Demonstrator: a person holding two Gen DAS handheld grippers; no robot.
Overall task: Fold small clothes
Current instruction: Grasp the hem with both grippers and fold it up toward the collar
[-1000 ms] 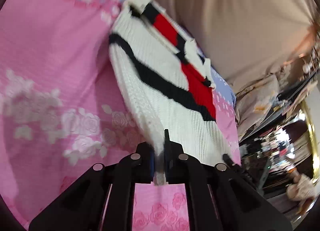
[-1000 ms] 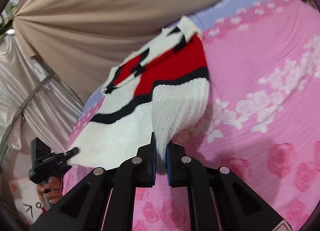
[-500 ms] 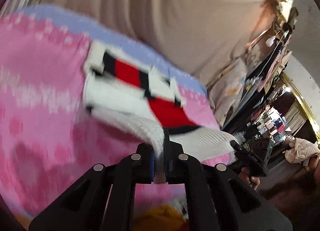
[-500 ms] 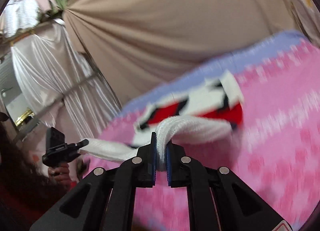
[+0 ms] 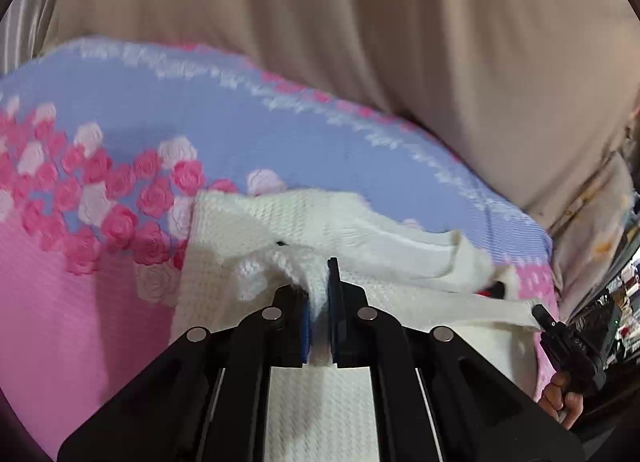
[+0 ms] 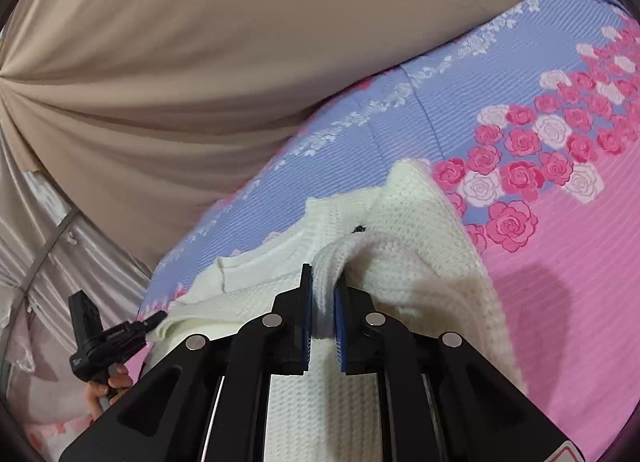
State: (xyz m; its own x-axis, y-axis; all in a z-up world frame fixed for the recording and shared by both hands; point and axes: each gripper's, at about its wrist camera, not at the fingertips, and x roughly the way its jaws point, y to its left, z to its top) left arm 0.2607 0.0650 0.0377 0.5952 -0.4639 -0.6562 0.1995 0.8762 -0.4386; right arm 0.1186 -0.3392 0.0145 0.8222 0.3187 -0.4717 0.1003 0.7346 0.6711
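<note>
A small white knit sweater (image 5: 320, 221) lies folded over on the pink and lavender rose-print bedspread (image 5: 80, 302), only its white side up, with a sliver of red at its right edge. My left gripper (image 5: 318, 294) is shut on a bunched fold of the knit. In the right wrist view the same sweater (image 6: 420, 262) spreads under my right gripper (image 6: 323, 294), which is shut on a thick roll of its fabric. Each gripper shows in the other's view: the right one (image 5: 568, 346) at the sweater's right corner, the left one (image 6: 108, 338) at its left corner, each with a hand below it.
A beige draped curtain (image 5: 360, 41) hangs behind the bed. Silvery satin cloth (image 6: 48, 262) hangs at the left of the right wrist view. Cluttered shelves (image 5: 624, 294) sit at the far right of the left wrist view. Bare bedspread (image 6: 560, 302) lies to the sweater's right.
Both grippers have carried the sweater's lower half up and over onto its upper half. The red and black pattern, visible earlier, is now covered by white knit. Both stay shut.
</note>
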